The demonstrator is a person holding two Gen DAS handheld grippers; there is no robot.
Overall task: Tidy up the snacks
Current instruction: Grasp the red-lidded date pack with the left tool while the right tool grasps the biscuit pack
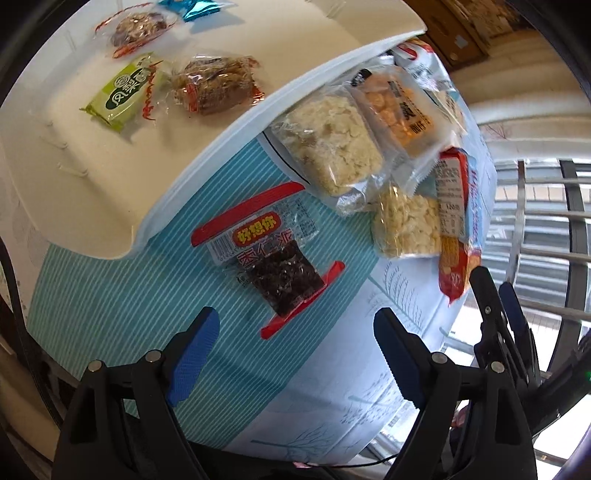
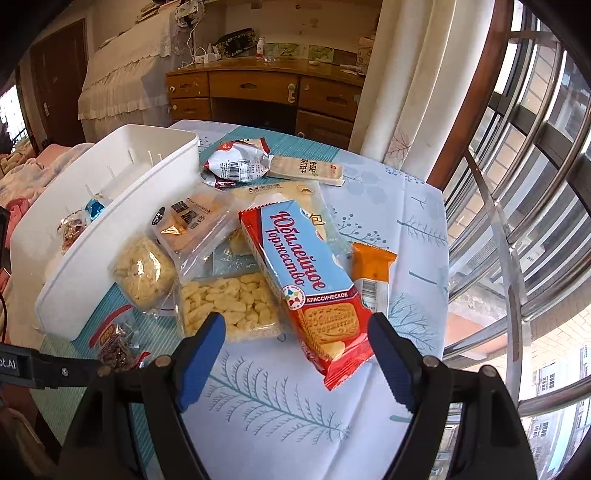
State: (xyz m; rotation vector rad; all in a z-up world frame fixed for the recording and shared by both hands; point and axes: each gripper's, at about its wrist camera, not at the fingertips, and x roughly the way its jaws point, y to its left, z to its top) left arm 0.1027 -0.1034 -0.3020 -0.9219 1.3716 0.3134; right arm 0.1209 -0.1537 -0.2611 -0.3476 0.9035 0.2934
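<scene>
A white bin [image 1: 92, 177] [image 2: 122, 229] holds a green packet [image 1: 120, 94], two clear-wrapped brown cakes [image 1: 218, 86] and a blue foil sweet [image 1: 192, 7]. On the tablecloth lies a small packet of dark dates [image 1: 280, 273] [image 2: 116, 349], just ahead of my open left gripper [image 1: 295, 350]. Beside it sits a heap of pale snack bags [image 1: 332, 147] [image 2: 229, 299]. A long red and blue biscuit pack [image 2: 314, 284] [image 1: 456, 229] lies across the heap, its near end between the fingers of my open right gripper [image 2: 297, 358]. The right gripper [image 1: 496, 306] also shows beside the left one.
The table carries a blue and white cloth [image 2: 258, 398] and stands against window bars [image 2: 517, 184] on the right. A crumpled silver wrapper [image 2: 236, 166], a beige bar [image 2: 306, 168] and an orange packet [image 2: 371, 269] lie behind the biscuits. A wooden desk [image 2: 258, 96] stands beyond.
</scene>
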